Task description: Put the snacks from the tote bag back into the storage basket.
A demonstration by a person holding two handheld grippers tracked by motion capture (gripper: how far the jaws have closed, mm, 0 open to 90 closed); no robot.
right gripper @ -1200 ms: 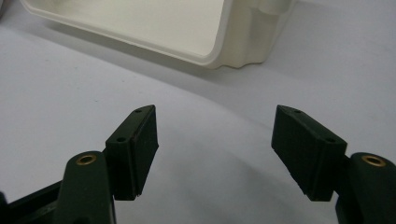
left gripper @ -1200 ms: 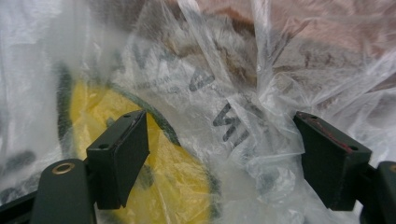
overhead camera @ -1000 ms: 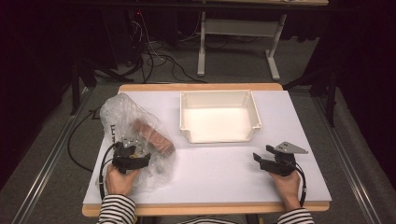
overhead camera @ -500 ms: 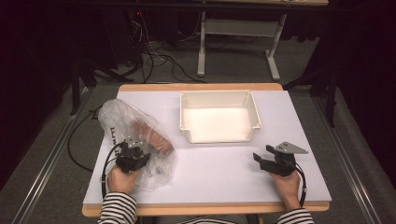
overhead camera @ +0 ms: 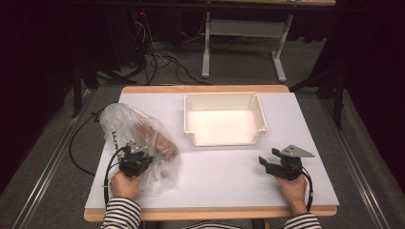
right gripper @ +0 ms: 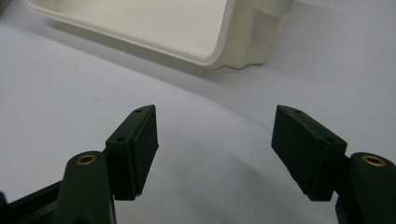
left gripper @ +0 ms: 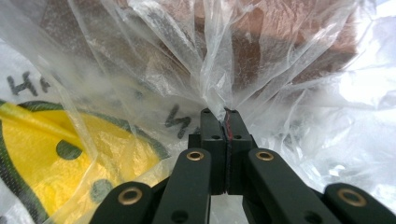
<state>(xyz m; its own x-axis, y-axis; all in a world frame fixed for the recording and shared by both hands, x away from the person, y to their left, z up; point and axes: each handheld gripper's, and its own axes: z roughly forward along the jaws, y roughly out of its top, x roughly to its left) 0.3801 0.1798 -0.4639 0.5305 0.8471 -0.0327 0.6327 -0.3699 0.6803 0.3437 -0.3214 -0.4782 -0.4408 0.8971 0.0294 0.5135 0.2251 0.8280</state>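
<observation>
**Left jaws pinch a plastic bag; right jaws wide apart over bare tabletop**

At the left of the high view, a crumpled clear plastic bag lies on the white tabletop, reaching from the upper left of the board toward the lower centre-left. Inside it sits a reddish-brown item; its long axis runs diagonally, from upper left down to lower right, its lower end pointing toward the middle of the tabletop. What the item is cannot be told through the film.

The left gripper rests at the near edge of the bag, held by the left hand in a striped sleeve. In the left gripper view its jaws are pressed together on a gathered fold of the bag; the brown item fills the top of that frame behind the film, and a yellow printed patch with dark lettering shows at the lower left.

Centre, toward the far edge, stands an empty cream tray, well apart from the bag.

At the lower right of the high view the right gripper sits on the tabletop in the right hand. In the right gripper view its jaws stand wide apart with nothing between them, and the tray's corner lies beyond, at upper centre.
</observation>
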